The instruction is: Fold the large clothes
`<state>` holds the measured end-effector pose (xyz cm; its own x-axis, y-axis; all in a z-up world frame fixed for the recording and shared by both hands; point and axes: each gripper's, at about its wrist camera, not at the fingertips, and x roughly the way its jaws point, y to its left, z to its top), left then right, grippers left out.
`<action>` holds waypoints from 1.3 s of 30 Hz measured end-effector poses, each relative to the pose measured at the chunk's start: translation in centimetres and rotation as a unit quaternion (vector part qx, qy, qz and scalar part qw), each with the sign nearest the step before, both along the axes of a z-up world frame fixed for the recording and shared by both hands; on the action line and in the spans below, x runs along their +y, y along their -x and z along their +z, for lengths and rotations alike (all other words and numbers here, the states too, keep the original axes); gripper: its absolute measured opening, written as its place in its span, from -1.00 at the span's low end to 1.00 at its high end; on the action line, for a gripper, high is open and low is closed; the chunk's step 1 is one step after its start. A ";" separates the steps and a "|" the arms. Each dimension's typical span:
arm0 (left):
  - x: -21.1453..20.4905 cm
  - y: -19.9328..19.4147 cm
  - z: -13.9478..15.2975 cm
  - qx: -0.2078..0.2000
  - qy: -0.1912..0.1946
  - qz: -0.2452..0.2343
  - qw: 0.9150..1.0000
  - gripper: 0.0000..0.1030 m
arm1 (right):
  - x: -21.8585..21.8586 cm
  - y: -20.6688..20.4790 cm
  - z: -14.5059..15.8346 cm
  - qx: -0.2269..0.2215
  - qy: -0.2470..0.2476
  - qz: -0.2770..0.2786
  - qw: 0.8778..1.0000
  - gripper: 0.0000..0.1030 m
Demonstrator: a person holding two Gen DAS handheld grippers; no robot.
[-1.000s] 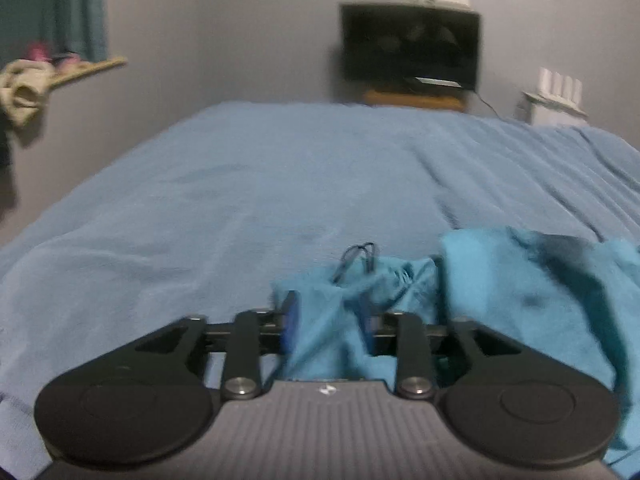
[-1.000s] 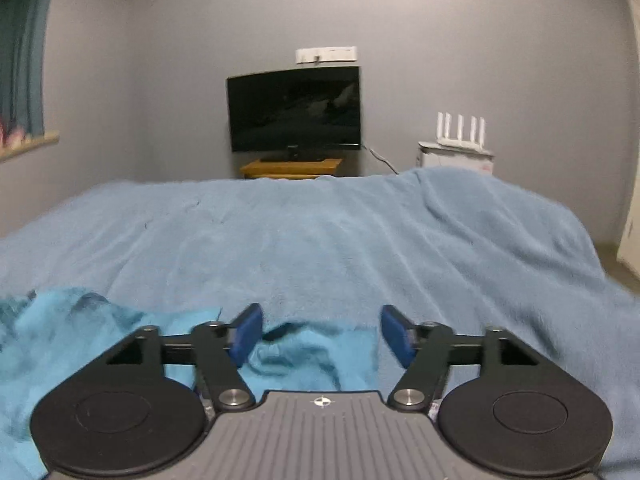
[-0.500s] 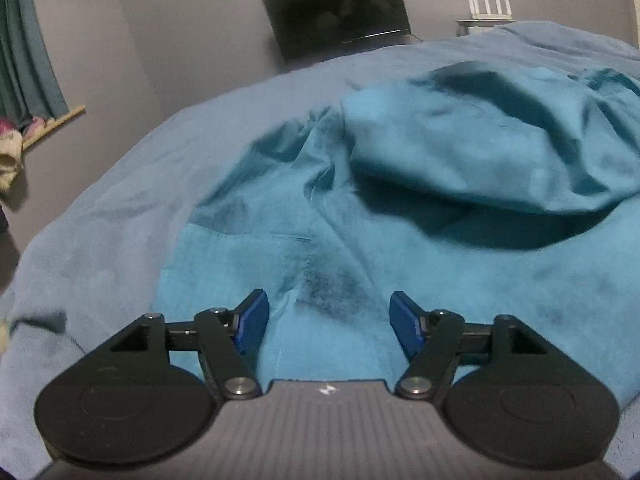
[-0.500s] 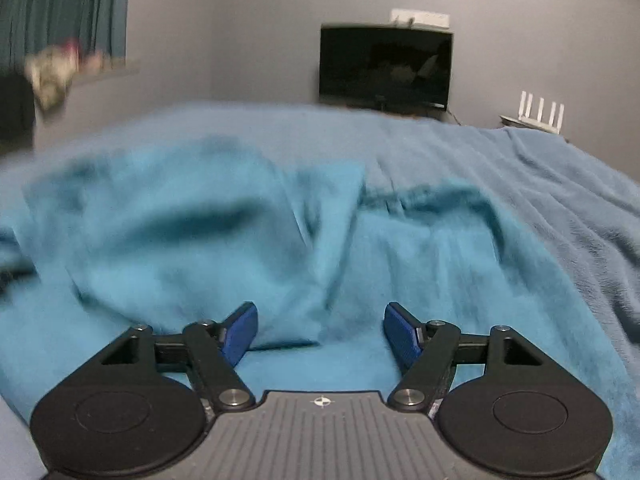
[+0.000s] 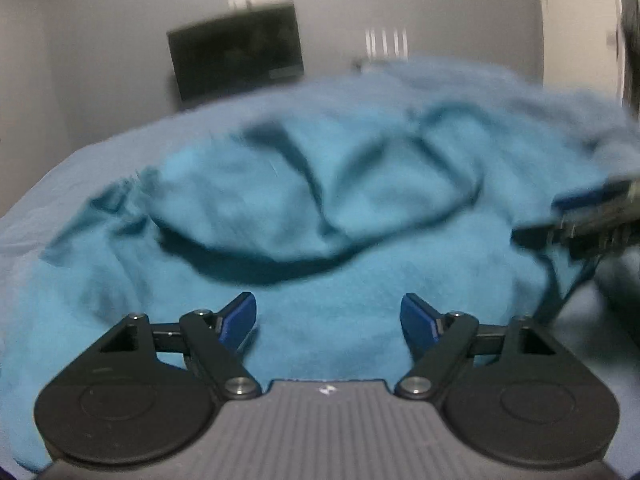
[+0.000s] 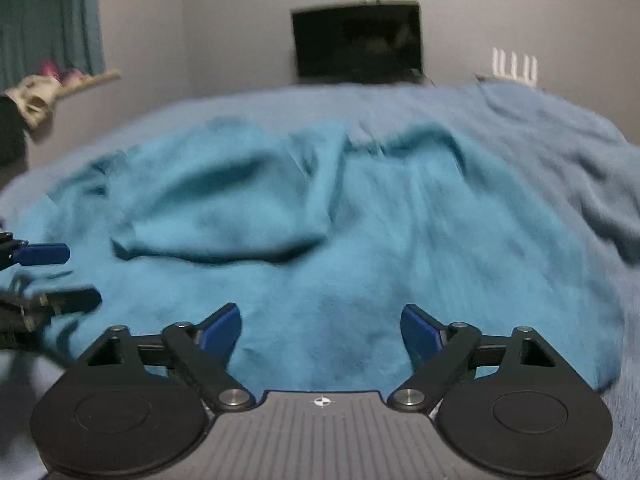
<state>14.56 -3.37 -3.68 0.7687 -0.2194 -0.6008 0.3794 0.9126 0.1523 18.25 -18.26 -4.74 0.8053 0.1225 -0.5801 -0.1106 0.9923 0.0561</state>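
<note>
A large teal garment (image 5: 320, 208) lies rumpled on the bed, with a folded-over flap across its far half; it also shows in the right wrist view (image 6: 320, 220). My left gripper (image 5: 328, 320) is open and empty, just above the garment's near edge. My right gripper (image 6: 320, 330) is open and empty over the near edge too. The right gripper's fingers (image 5: 580, 216) show at the right edge of the left wrist view, and the left gripper's fingers (image 6: 40, 254) at the left edge of the right wrist view. Both views are blurred.
The bed is covered with a light blue blanket (image 6: 540, 140). A dark TV (image 6: 356, 42) stands against the far grey wall, with a white router (image 6: 514, 66) to its right. A teal curtain (image 6: 48, 20) and a cluttered shelf (image 6: 60, 84) are at the left.
One second ago my left gripper was shut on a bunch of the garment; it has let go and both grippers have pulled back. The garment now lies spread on the bed.
</note>
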 end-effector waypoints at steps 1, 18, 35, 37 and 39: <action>-0.3 -0.1 -0.8 0.011 -0.006 0.005 1.000 0.54 | -0.2 0.1 -0.4 0.006 0.001 -0.012 1.000 0.81; 2.1 1.9 -1.8 0.002 0.014 0.027 1.000 0.69 | -8.9 5.2 -3.0 0.059 -0.315 -0.198 0.926 0.70; 1.7 2.0 -0.5 -0.011 0.046 0.034 0.998 0.71 | -10.5 3.3 -2.6 -0.042 -0.357 -0.201 0.911 -0.20; 0.7 1.9 0.5 -0.026 0.068 0.026 0.997 0.71 | -10.6 3.6 -1.8 -0.061 -0.357 -0.183 0.914 -0.20; -0.7 1.4 1.1 -0.024 0.082 0.020 0.996 0.71 | -11.1 3.2 -1.8 -0.065 -0.361 -0.181 0.913 -0.15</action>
